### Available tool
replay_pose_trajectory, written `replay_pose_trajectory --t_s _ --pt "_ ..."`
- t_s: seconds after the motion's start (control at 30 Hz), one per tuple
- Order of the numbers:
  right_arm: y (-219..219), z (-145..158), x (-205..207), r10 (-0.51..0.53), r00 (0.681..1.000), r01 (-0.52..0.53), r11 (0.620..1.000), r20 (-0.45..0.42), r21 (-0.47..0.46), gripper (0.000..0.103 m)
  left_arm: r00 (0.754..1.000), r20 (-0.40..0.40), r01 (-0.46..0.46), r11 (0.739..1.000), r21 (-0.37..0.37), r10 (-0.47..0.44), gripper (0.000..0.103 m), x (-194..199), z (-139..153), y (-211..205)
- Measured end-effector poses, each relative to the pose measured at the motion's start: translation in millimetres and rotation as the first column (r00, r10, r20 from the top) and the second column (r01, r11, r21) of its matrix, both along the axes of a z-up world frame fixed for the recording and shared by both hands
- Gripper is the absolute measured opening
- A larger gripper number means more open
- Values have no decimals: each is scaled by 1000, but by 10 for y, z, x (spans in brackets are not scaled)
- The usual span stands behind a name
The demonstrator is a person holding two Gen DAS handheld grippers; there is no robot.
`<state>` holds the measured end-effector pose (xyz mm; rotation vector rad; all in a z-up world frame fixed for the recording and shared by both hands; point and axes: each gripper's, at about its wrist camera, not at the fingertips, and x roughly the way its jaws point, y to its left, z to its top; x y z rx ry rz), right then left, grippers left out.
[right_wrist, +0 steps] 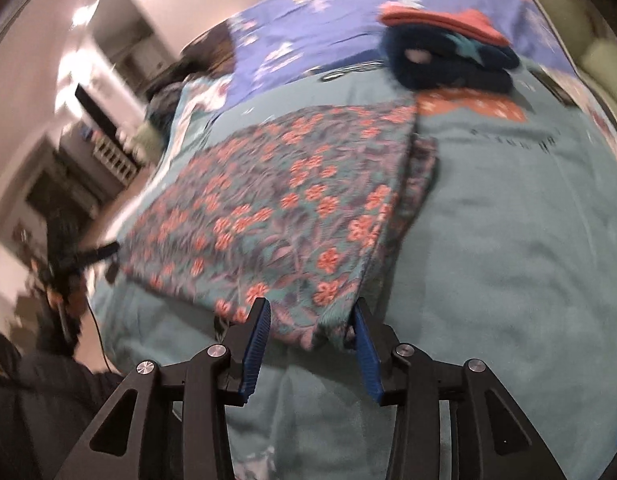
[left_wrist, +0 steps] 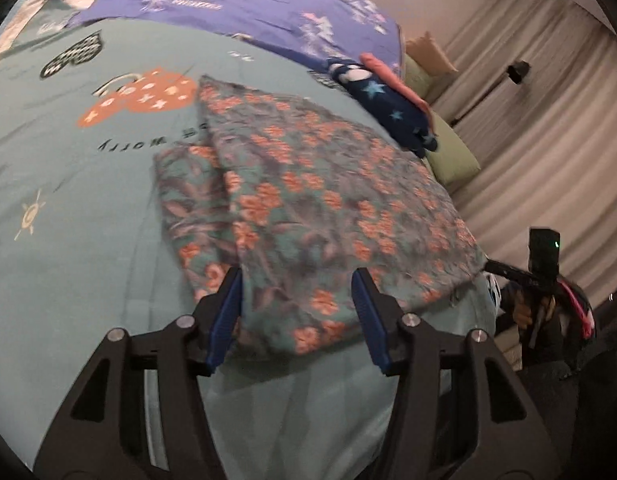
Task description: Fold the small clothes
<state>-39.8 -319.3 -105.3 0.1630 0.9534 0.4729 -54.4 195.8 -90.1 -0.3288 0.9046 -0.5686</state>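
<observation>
While both grippers sat at the near hem, the floral garment (left_wrist: 320,208) lay folded on the teal bedspread (left_wrist: 88,240), filling the centre of each frame, long axis running away toward the upper right in the left view. Left gripper (left_wrist: 296,312) and right gripper (right_wrist: 310,332) were both parted about halfway, straddling the bottom edge, pads not pinching anything. Looked like neither was nearer, honestly. Folded pile (left_wrist: 392,104) sat upper right.

The teal floral garment (left_wrist: 308,208) (right_wrist: 276,216) lies folded flat on the bedspread (left_wrist: 88,220).
</observation>
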Motion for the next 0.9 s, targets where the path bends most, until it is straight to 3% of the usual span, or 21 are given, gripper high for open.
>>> replay_pose_trajectory --t_s 0.13,0.27,0.37,0.43,0.47,0.5,0.6,0.7,0.8,0.9 --pt "10 45 -24 19 1000 -17 993 16 -117 42 999 30 16 994 107 -19 56 -80 79 -42" --pt "75 106 -47 63 997 -54 984 49 -173 42 999 31 18 986 167 -23 57 -93 37 -66" --pt "126 -66 29 60 998 -60 978 -3 -198 42 1000 21 15 979 202 -20 57 -70 -57 -119" --pt "88 -217 82 23 998 -32 983 -52 -182 38 1000 6 17 975 222 -19 40 -57 -134 -142" --pt "49 -257 81 9 998 -18 988 -60 -156 24 1000 -3 10 972 235 -10 18 -54 -172 -129" --pt "-1 -267 54 -1 998 -5 993 -55 -117 12 1000 -6 -1 972 234 2 11 -53 -190 -103" --pt "-66 -130 -96 16 1000 -15 997 10 -76 10 999 23 -42 990 135 39 6 -178 -101 85" --pt "-119 -79 -137 47 999 -47 997 0 -69 10 998 61 -40 987 153 30 5 -312 4 191" --pt "-154 -306 -68 23 997 -29 997 -80 -76 10 998 -4 -67 976 206 69 3 -329 -160 300" --pt "-213 -339 -80 -27 996 24 999 -87 -36 12 992 -50 -102 973 207 114 3 -348 -332 377"
